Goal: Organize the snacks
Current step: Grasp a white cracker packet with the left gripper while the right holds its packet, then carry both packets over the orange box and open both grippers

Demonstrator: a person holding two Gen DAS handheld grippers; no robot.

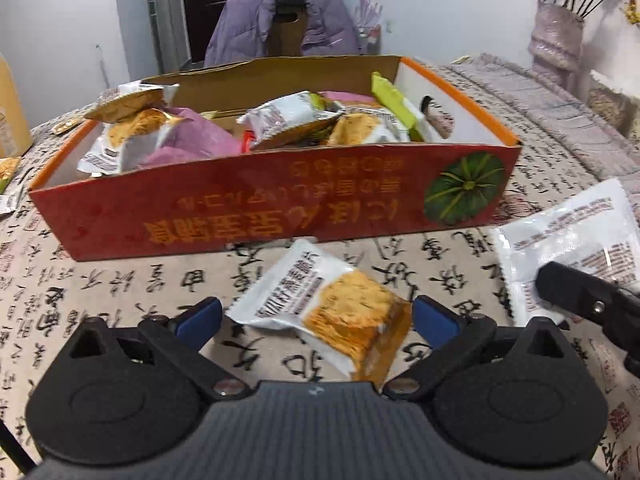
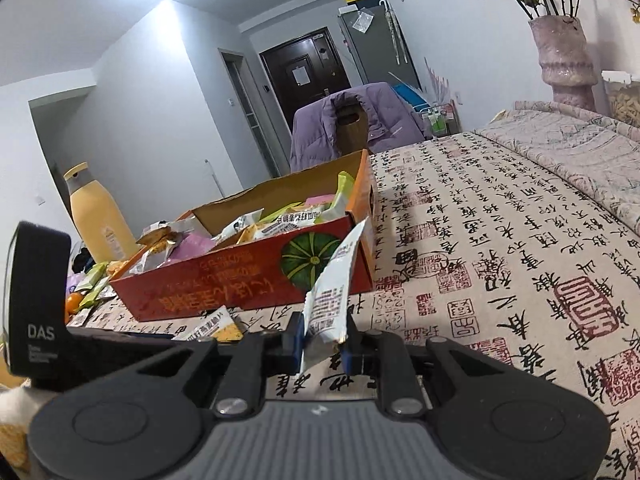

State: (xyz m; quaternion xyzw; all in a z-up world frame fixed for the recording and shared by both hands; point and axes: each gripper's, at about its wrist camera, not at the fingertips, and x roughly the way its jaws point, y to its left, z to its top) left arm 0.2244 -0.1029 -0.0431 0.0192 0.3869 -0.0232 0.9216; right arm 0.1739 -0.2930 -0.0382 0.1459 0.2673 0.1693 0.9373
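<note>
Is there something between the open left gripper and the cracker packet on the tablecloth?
No. The left gripper is open, and the cracker packet already lies between its fingers on the tablecloth, with nothing visible blocking it.

Left tongs (image 1: 316,316) gape wide and low, while right tongs (image 2: 322,344) are pinched nearly together.

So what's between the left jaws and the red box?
In the left wrist view, one cracker packet lies between the open jaws; beyond it, only bare tablecloth up to the box.
</note>
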